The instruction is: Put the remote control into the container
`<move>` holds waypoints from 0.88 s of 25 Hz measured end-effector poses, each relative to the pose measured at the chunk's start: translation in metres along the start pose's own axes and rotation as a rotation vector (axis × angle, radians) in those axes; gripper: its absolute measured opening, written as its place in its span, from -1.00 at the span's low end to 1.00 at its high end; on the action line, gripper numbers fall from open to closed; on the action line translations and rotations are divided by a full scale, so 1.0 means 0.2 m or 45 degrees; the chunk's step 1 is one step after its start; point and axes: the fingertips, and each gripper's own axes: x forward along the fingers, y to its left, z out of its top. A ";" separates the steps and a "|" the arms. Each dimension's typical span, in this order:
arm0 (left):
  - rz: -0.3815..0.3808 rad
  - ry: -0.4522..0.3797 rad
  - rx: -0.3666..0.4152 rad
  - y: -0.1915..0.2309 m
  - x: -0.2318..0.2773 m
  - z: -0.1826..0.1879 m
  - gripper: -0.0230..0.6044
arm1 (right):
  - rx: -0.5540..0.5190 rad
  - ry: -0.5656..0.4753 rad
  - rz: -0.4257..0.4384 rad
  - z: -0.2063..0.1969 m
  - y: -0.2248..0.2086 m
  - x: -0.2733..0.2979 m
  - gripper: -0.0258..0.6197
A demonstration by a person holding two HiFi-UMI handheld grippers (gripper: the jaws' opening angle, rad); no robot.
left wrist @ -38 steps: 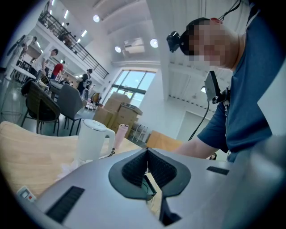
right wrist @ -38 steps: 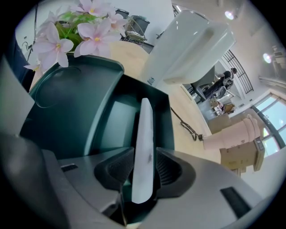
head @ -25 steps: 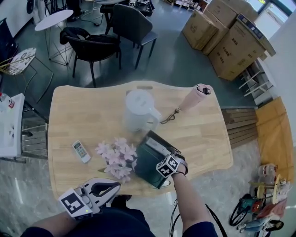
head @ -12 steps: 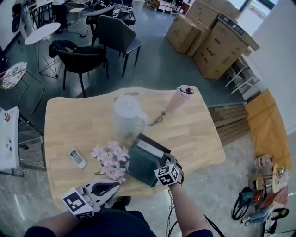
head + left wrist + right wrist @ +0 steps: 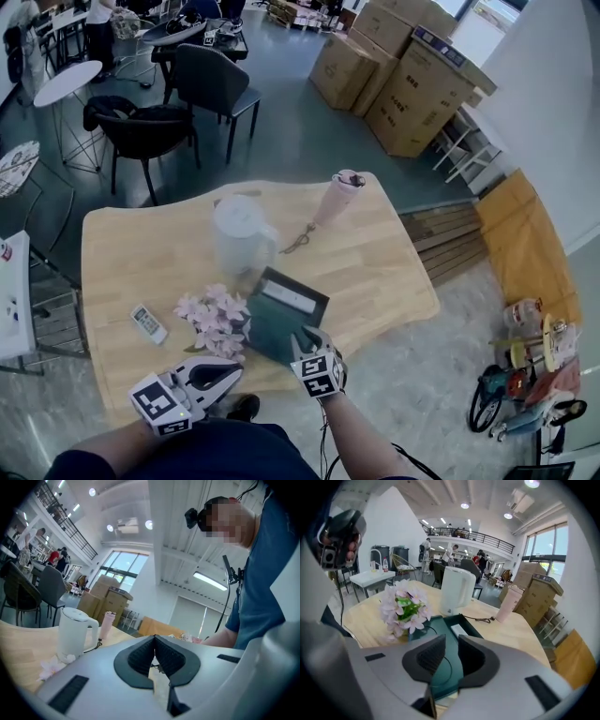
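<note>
The left gripper (image 5: pixel 226 375) hangs nearest the person, off the table's near edge; its jaws are pressed together at the tips with nothing between them. Just right of it, the right gripper (image 5: pixel 306 340) reaches over the near edge of the wooden table (image 5: pixel 141 253); its jaws are drawn in to a narrow gap and clamp the near wall of the dark green container (image 5: pixel 267 330), which sits tilted to the table's edge. A white oblong piece (image 5: pixel 287 300) lies at the container's far end; whether it is a remote cannot be told. A bunch of pink flowers (image 5: pixel 214 319) stands just left of the container; beyond it, further left, the white remote control (image 5: pixel 148 323) lies flat on the bare wood, outside the container, with the flowers between them. Farther back stands a white electric kettle (image 5: pixel 237 234); a pink tumbler (image 5: pixel 337 199) stands near the far right edge; chairs (image 5: pixel 141 131) and cardboard boxes (image 5: pixel 403 84) stand on the floor beyond.
</note>
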 end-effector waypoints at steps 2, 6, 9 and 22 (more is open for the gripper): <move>-0.014 0.001 0.009 -0.02 0.00 0.00 -0.89 | 0.036 -0.076 0.024 0.07 0.08 -0.08 -0.70; -0.040 0.005 0.020 -0.04 0.00 0.00 -0.89 | 0.072 -0.195 0.074 0.20 0.23 -0.23 -0.78; -0.052 0.011 0.024 -0.06 0.01 0.00 -0.89 | 0.151 -0.257 0.110 0.26 0.30 -0.32 -0.81; -0.098 0.036 0.051 -0.10 0.03 -0.02 -0.89 | 0.532 -0.620 0.208 0.49 0.45 -0.65 -0.87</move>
